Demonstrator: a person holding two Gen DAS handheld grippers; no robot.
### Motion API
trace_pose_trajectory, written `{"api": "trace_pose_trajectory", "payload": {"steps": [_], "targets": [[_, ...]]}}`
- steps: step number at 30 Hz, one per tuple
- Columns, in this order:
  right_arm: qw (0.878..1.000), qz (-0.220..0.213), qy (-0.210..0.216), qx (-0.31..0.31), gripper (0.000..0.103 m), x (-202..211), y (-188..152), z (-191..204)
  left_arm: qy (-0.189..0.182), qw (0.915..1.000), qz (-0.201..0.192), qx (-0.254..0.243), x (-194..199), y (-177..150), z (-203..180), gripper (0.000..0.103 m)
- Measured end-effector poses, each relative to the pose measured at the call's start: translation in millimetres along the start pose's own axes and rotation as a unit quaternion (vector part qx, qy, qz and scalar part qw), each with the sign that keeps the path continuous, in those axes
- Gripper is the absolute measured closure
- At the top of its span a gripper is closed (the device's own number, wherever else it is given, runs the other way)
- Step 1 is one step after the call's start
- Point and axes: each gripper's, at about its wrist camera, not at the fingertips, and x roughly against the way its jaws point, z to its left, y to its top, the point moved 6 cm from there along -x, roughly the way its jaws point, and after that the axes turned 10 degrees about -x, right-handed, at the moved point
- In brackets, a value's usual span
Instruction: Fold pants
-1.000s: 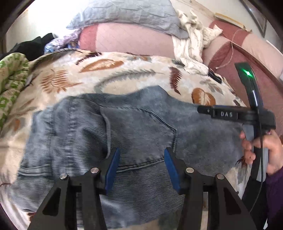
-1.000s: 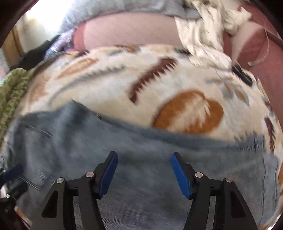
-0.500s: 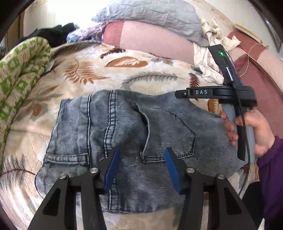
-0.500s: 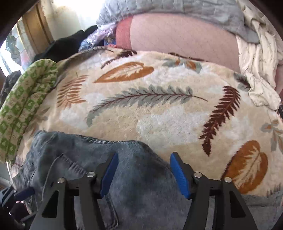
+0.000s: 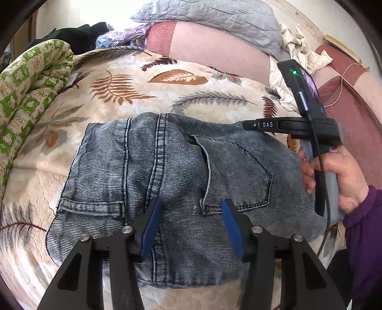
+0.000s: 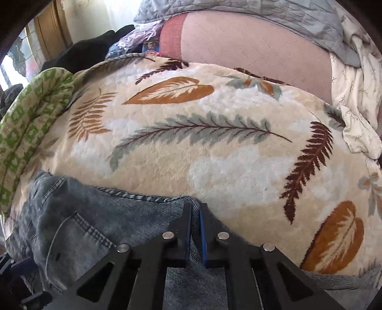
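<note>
Right gripper (image 6: 195, 214), jaws just closed, pinches the far edge of the jeans (image 5: 167, 181) at your 12 o'clock, your left gripper (image 5: 189, 226) hovers half-open and empty over them; folded compact on the blanket (image 6: 191, 147), likely near finished.

Under my tongs the bed is covered by a cream fleece blanket (image 6: 214, 152) printed with orange, grey and dark red leaves. To my left a green-and-white patterned quilt (image 5: 28, 90) lies rolled against its edge, with dark clothes (image 6: 90, 52) and what may be a plastic bag (image 5: 119, 39) piled behind it. Beyond the blanket I see a pink bolster (image 6: 250, 52), 1 grey quilted pillow (image 5: 210, 19) on top, and a crumpled cream cloth (image 5: 300, 50) at the right.
</note>
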Motion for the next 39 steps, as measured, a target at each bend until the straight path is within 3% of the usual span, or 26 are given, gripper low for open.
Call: {"api": "trace_pose_trajectory", "payload": {"steps": [8,10,14,15,20,24,29,34,39], "targets": [[1.0,0.009,0.0,-0.03,0.095,-16,-2,-5,0.032,0.9988,0.015,-0.035,-14,-4,-5,0.049],[0.999,0.009,0.005,-0.043,0.088,-8,-3,-8,0.042,0.9978,0.014,-0.048,-15,-5,-8,0.048],[0.997,-0.032,0.021,-0.063,0.045,30,-14,-20,0.052,0.9967,0.008,-0.063,-18,-6,-13,0.041],[0.996,-0.047,0.022,-0.069,0.041,44,-20,-26,0.055,0.9963,0.006,-0.066,-19,-6,-14,0.04],[0.992,-0.075,0.021,-0.099,0.041,99,-56,-69,0.069,0.9946,-0.013,-0.077,-20,-5,-19,0.035],[0.981,-0.104,0.023,-0.16,0.041,154,-95,-127,0.066,0.9945,-0.032,-0.075,-21,-4,-23,0.029],[0.945,-0.16,0.039,-0.283,0.036,220,-144,-218,0.079,0.9921,-0.05,-0.084,-22,-6,-28,0.028],[0.913,-0.162,0.024,-0.374,0.036,237,-157,-306,0.079,0.9913,-0.063,-0.084,-22,-7,-29,0.028],[0.921,-0.12,-0.013,-0.37,0.036,212,-131,-342,0.089,0.9889,-0.067,-0.098,-23,-10,-31,0.028]]}}
